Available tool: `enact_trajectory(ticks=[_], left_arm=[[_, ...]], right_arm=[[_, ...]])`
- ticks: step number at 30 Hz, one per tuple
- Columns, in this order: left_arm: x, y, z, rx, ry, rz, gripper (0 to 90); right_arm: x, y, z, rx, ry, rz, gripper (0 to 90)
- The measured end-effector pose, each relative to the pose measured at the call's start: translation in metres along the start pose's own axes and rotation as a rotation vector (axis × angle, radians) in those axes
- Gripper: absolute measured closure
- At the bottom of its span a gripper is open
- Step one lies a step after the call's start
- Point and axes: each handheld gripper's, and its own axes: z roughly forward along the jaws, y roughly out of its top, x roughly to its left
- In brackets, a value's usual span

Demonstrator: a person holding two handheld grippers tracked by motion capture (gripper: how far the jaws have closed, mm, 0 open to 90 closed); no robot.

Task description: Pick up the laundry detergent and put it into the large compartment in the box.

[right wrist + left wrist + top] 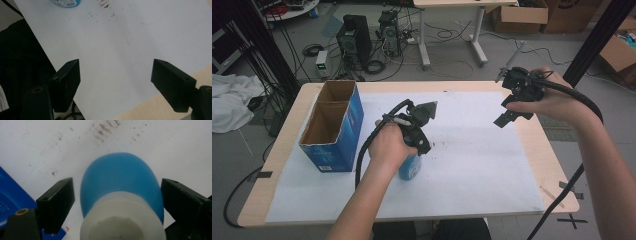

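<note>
The left gripper (pixel 117 202) points down over a blue bottle (pixel 121 187) with a white cap, which stands upright on the white sheet (pixel 472 150) near the middle of the desk (pixel 287 150); its jaws flank the bottle's body, the right one touching or nearly so, a sliver of gap on the left, so not yet a firm grip; the right gripper (pixel 116 85) hangs raised above the desk's far right, jaws wide, nothing between them; an open blue cardboard box (pixel 334 127) sits well left of the bottle.
</note>
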Motion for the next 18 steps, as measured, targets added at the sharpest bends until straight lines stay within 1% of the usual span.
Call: enact_trajectory(ticks=[8,10,12,14,16,18], left_arm=[[0.0004,-0.0005,0.0006,0.001,0.002,-0.002,15.3],[0.0002,-0.0006,0.0007,0.003,0.014,-0.003,15.4],[0.0004,-0.0006,0.0008,0.005,0.015,-0.003,15.5],[0.0006,-0.0007,0.0014,0.000,0.015,-0.012,15.7],[0.0009,-0.0007,0.0015,0.003,0.012,-0.008,15.8],[0.0009,-0.0008,0.0017,0.001,0.013,-0.011,16.5]], right_arm=[[0.0004,0.0011,0.0004,0.004,-0.001,0.004,23.7],[0.0004,0.0015,0.0002,0.004,-0.002,0.001,23.7],[0.0006,0.0019,0.0000,0.005,-0.002,0.003,23.7],[0.0012,0.0026,-0.0003,0.005,-0.001,0.002,23.7],[0.0016,0.0032,-0.0001,0.004,-0.003,0.000,23.7],[0.0018,0.0035,0.0004,0.007,-0.002,0.001,23.7]])
